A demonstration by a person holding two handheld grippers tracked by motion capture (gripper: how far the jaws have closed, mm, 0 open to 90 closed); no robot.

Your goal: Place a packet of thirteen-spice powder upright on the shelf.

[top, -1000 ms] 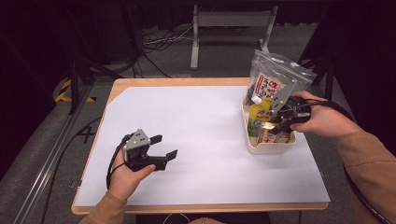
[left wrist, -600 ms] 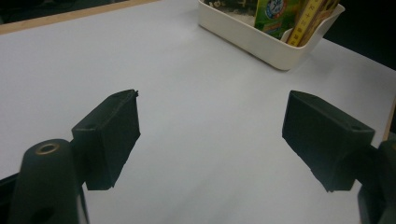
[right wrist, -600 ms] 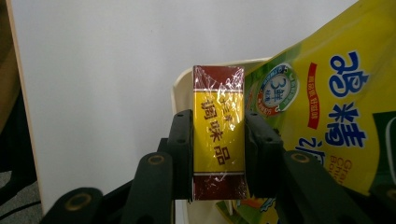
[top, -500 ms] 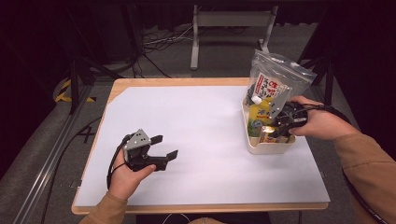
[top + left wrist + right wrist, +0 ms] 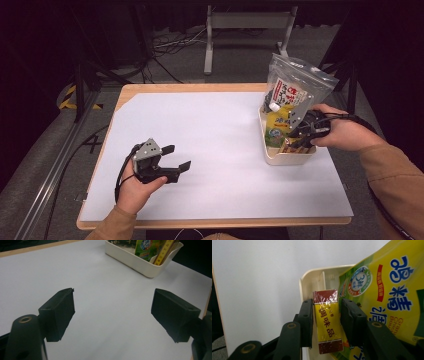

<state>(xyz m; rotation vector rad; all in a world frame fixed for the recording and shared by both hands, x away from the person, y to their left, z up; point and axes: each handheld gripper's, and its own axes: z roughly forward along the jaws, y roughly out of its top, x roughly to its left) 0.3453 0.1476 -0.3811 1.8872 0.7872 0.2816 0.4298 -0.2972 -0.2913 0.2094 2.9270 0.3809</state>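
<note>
Surface: white sheet over wooden table (image 5: 150,92), dark room behind w/ cables on floor.
Bin: cream bin (image 5: 280,159) at table's right side, holds yellow pouch (image 5: 276,127), clear zip bag (image 5: 295,92) and the box.
Box: yellow-red seasoning box (image 5: 327,322) stands on end in bin's near corner, just beside yellow pouch.
Your R tongs: right gripper (image 5: 326,322) reaches into bin, box sits betw. the jaws; left pad at box's edge, right pad shows a slim gap. Jaws have just been opening, so apart, no clamp.
Your L tongs: left gripper (image 5: 176,157) low over bare sheet, jaws wide apart, nothing betw. them, well apart from bin.
</note>
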